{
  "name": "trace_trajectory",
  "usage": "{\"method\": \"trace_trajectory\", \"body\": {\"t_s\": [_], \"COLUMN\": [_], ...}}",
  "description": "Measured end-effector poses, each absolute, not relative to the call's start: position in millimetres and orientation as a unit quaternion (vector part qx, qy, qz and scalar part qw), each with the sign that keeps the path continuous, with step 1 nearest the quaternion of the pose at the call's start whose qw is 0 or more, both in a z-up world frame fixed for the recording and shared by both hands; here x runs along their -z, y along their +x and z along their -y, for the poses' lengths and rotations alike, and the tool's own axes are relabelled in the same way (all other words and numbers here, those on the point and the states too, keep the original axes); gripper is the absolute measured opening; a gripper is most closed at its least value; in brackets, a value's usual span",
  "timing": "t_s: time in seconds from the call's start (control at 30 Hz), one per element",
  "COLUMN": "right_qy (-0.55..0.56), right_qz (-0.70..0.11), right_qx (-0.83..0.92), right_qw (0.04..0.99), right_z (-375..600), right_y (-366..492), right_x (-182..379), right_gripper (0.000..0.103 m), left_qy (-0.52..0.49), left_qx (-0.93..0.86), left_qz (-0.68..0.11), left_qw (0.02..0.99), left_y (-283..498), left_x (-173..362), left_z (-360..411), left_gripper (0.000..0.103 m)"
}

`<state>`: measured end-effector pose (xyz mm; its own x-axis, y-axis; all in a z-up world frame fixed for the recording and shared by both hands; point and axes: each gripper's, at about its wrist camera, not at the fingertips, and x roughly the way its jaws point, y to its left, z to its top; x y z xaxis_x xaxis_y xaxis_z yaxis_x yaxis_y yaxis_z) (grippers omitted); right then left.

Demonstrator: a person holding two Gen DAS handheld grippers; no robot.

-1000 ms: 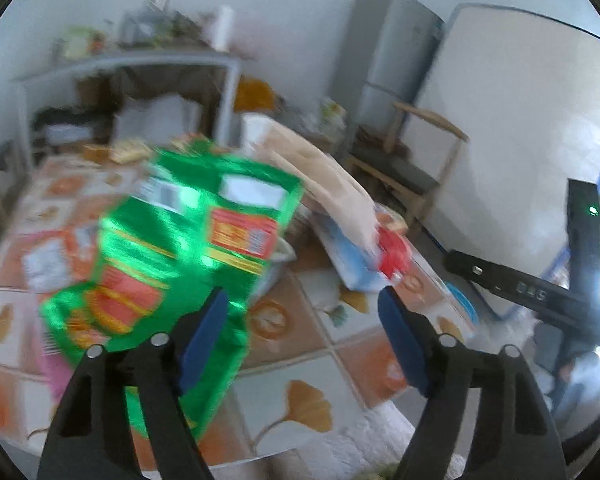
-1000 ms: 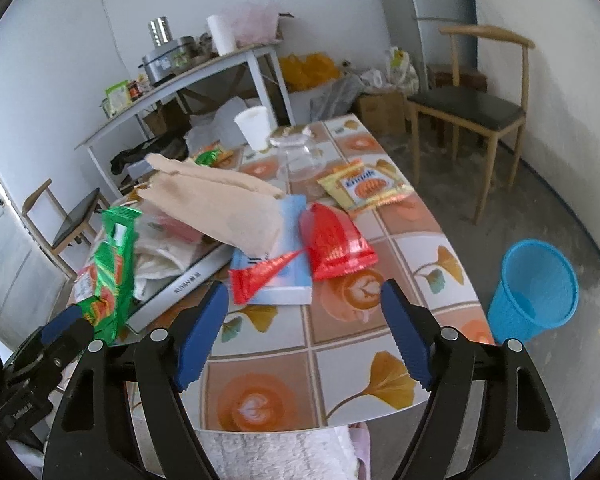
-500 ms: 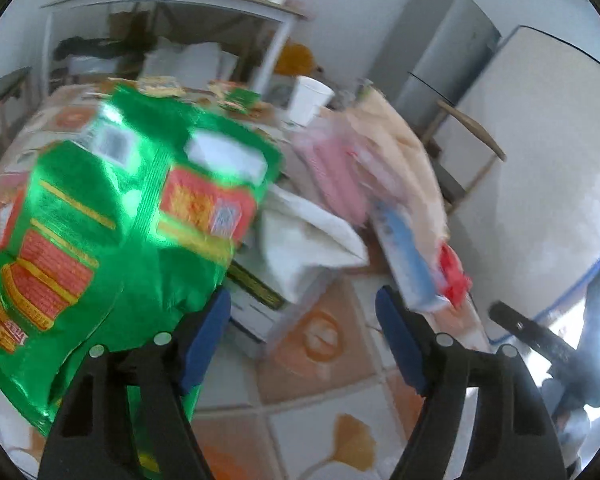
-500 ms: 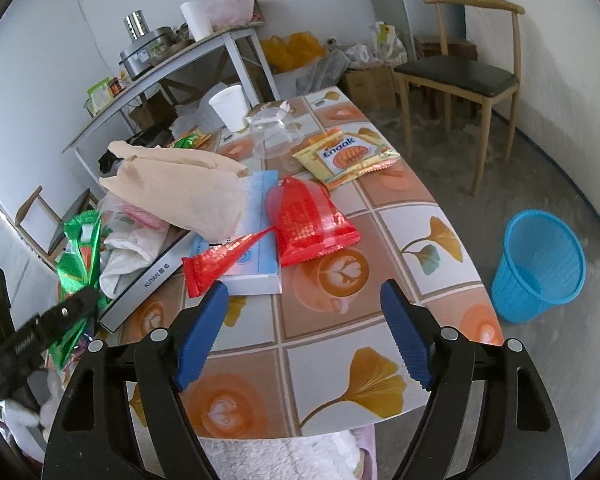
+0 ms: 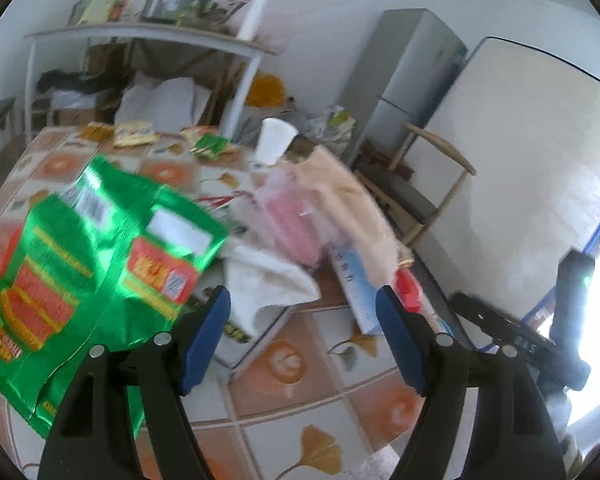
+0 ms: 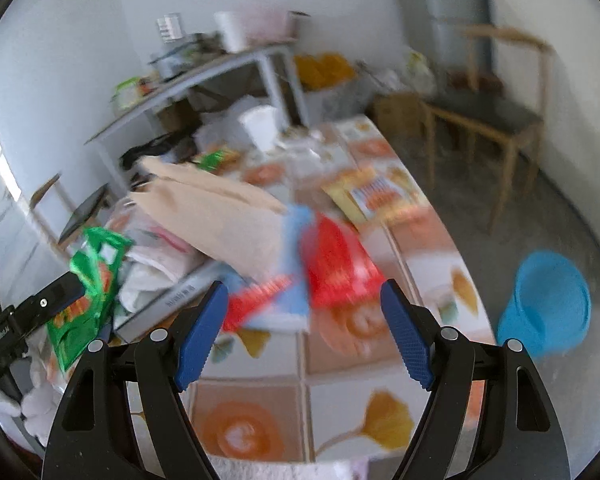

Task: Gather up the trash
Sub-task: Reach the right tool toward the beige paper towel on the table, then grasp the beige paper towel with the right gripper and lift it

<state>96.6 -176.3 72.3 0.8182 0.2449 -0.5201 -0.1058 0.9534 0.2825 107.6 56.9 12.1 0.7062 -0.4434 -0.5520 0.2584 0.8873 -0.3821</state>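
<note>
Left wrist: crinkly green foil wrapper (image 5: 88, 264)

I see bare counter (image 6: 340, 408) along the near edge. Farther in, a beige paper bag (image 6: 220, 216) and red wrapper (image 6: 336, 264) block my way.

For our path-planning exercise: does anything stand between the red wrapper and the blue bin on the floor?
Nothing visible. The red wrapper lies near the table edge; the blue bin stands on the floor beyond it, only bare table and floor between.
</note>
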Motion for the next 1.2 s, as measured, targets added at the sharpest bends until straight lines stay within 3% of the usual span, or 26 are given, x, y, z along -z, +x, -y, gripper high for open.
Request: {"method": "trace_trajectory", "body": {"t_s": [0.23, 0.53, 0.67, 0.87, 1.2], "right_qy": [0.006, -0.037, -0.044, 0.001, 0.137], "right_qz": [-0.265, -0.323, -0.35, -0.357, -0.285], "right_qx": [-0.182, -0.318, -0.339, -0.359, -0.364], "right_qw": [0.947, 0.891, 0.872, 0.862, 0.876], "right_z": [143, 123, 113, 122, 168], "right_y": [147, 214, 220, 215, 201], "right_x": [-94, -86, -80, -81, -118], "right_gripper": [0.077, 0.077, 0.056, 0.006, 0.0], "left_qy": [-0.142, -0.138, -0.139, -0.14, -0.15], "left_qx": [0.18, 0.194, 0.205, 0.226, 0.22], "left_qz": [-0.345, -0.34, -0.343, -0.346, -0.336], "left_qw": [0.91, 0.91, 0.906, 0.9, 0.904], "left_y": [118, 119, 120, 119, 128], "left_x": [-16, -15, -13, -11, -15], "left_z": [-50, -48, -45, -36, -33], "left_gripper": [0.073, 0.073, 0.073, 0.068, 0.056]}}
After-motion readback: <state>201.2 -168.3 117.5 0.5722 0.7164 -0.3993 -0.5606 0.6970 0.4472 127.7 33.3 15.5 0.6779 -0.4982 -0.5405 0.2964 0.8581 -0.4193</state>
